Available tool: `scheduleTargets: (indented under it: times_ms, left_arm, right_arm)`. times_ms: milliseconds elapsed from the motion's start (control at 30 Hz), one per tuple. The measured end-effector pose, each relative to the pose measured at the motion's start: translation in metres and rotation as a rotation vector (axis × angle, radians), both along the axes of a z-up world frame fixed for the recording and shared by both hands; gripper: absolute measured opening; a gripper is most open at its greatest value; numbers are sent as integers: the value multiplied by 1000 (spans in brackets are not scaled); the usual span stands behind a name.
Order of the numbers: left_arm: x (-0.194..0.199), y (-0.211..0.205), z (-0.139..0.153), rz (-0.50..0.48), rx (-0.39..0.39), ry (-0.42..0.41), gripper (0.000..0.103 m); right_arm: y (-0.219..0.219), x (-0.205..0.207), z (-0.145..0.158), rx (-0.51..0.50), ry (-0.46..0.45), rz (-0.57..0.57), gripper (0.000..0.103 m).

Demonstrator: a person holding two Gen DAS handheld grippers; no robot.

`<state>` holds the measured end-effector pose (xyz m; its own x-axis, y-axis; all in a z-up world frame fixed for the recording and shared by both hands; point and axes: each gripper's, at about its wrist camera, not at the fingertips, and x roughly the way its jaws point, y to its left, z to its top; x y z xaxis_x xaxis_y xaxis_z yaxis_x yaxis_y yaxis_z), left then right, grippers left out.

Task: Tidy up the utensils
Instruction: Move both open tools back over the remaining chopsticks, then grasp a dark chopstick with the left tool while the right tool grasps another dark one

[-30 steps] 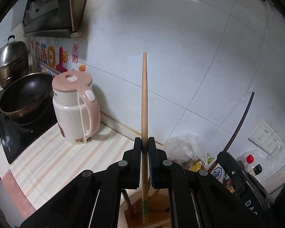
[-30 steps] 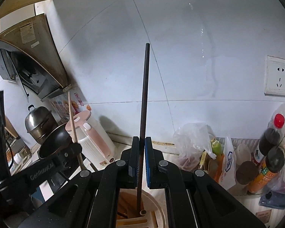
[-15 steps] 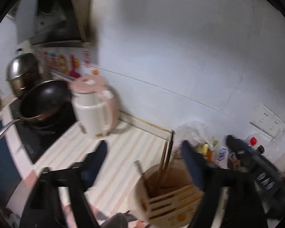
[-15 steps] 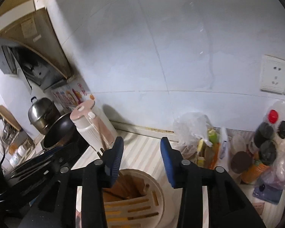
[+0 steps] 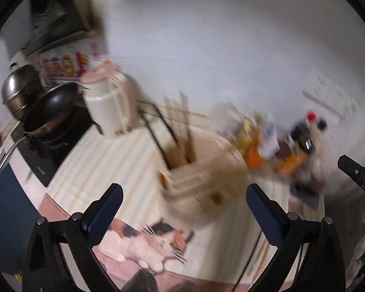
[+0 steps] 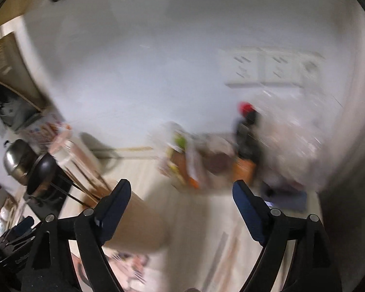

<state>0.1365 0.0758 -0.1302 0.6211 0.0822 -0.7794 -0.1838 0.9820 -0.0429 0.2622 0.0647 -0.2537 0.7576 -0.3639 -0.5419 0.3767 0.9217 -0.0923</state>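
Note:
A round beige utensil holder (image 5: 202, 185) stands on the striped counter, with several chopsticks (image 5: 180, 126), light and dark, standing in it. My left gripper (image 5: 182, 194) is open and empty, just in front of and above the holder. My right gripper (image 6: 182, 194) is open and empty too; the holder (image 6: 133, 221) shows blurred at its lower left, with chopsticks (image 6: 85, 187) leaning out to the left. Both views are motion-blurred.
A pink and white kettle (image 5: 109, 104) stands left of the holder, with a black wok (image 5: 51, 107) and a steel pot (image 5: 19, 90) on the stove beyond. Bottles and bags (image 5: 287, 143) crowd the back right by the wall. A cat-print mat (image 5: 146, 241) lies at the front.
A second ago each gripper was shut on an upright chopstick above the holder. Both have opened, the chopsticks now stand in the holder, and both grippers have pulled back.

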Motion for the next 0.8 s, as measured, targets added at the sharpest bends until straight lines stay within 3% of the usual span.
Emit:
scheduleTargets:
  times_ms: [233, 400, 467, 567, 600, 700, 800]
  left_arm:
    - [-1, -82, -59, -201, 58, 142, 103]
    - [16, -131, -124, -333, 107, 288, 103]
    - [24, -145, -150, -382, 89, 350, 101]
    - [38, -166, -192, -446, 59, 468, 80]
    - [44, -172, -204, -457, 48, 500, 67]
    - [53, -185, -227, -477, 31, 563, 63]
    - [58, -195, -238, -491, 64, 584, 62]
  right_arm:
    - [-81, -59, -46, 34, 106, -209, 87]
    - [-130, -81, -85, 78, 192, -301, 86]
    - [-149, -87, -102, 101, 225, -324, 76]
    - [-177, -91, -128, 146, 276, -356, 48]
    - [-182, -91, -135, 156, 290, -364, 41]
    - [-210, -95, -158, 190, 336, -405, 40]
    - [-229, -101, -173, 224, 369, -425, 40]
